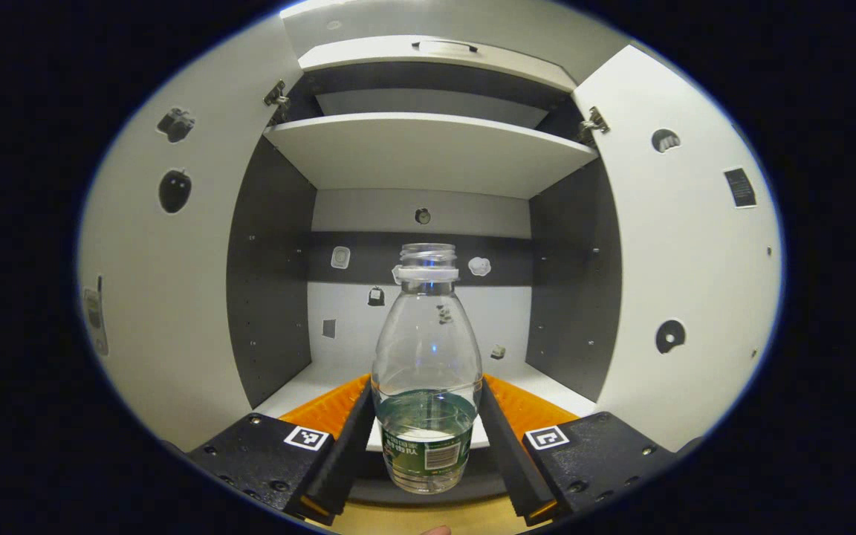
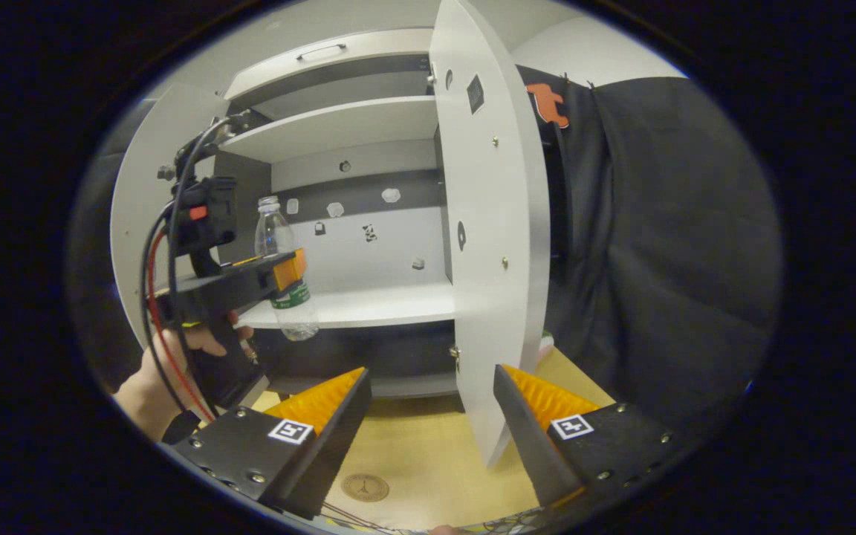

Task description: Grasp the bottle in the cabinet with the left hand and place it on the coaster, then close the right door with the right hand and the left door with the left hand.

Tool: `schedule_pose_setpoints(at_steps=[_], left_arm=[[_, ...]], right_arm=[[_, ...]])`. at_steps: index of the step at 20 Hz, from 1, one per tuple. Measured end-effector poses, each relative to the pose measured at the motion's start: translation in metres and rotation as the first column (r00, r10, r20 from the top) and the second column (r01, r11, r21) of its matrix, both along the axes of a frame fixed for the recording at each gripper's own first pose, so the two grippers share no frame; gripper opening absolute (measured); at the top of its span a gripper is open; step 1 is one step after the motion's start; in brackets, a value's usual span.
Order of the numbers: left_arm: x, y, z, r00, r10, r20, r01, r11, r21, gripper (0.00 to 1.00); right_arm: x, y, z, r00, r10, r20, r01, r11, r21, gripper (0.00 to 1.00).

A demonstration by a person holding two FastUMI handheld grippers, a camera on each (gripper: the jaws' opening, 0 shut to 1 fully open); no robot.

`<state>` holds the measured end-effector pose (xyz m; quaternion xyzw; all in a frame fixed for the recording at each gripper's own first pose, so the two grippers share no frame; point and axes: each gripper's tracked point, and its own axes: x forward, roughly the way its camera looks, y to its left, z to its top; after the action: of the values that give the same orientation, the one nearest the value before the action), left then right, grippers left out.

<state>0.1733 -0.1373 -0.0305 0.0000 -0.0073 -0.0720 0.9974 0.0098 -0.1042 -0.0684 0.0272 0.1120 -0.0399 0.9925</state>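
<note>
Bottle point(image 1: 426, 371) stands upright at the middle of the left gripper view, uncapped, clear, with a little water low inside and a green label round its lower body. The left gripper point(image 1: 426, 431) has its jaws narrowed onto that label, one finger pressing each side, so the bottle is held between them. The bottle's base hangs in front of and slightly below the front edge of the cabinet's lower shelf point(image 1: 309, 386), over a strip of wooden tabletop point(image 1: 398, 520). Behind the bottle the cabinet point(image 1: 428, 215) is open, with the left door point(image 1: 168, 297) swung out to one side of the bottle and the right door point(image 1: 688, 260) to the other, and an upper shelf point(image 1: 428, 148) above the bottle's neck. Small stickers dot the back wall and the doors. In the right gripper view, the left gripper point(image 2: 287, 271) shows farther off, held by a hand point(image 2: 175, 357) with cables running from it, gripping the bottle point(image 2: 283, 267) just in front of the lower shelf point(image 2: 368, 305). The right door point(image 2: 491, 223) stands edge-on, well to the side of the bottle. The right gripper point(image 2: 432, 416) has its jaws wide apart, holding nothing, over the tabletop point(image 2: 428, 461). A round coaster point(image 2: 365, 487) lies on the tabletop below and forward of the bottle, between the right gripper's fingers.
</note>
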Motion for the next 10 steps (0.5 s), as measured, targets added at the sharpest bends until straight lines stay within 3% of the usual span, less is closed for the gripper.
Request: schedule_pose_setpoints(at_steps=[10], left_arm=[[-0.101, -0.014, -0.132, 0.989, -0.008, -0.144, 0.013, 0.999, 0.035, 0.81]], right_arm=[[-0.042, -0.020, -0.036, 0.996, -0.012, -0.088, 0.015, 0.999, 0.029, 1.00]])
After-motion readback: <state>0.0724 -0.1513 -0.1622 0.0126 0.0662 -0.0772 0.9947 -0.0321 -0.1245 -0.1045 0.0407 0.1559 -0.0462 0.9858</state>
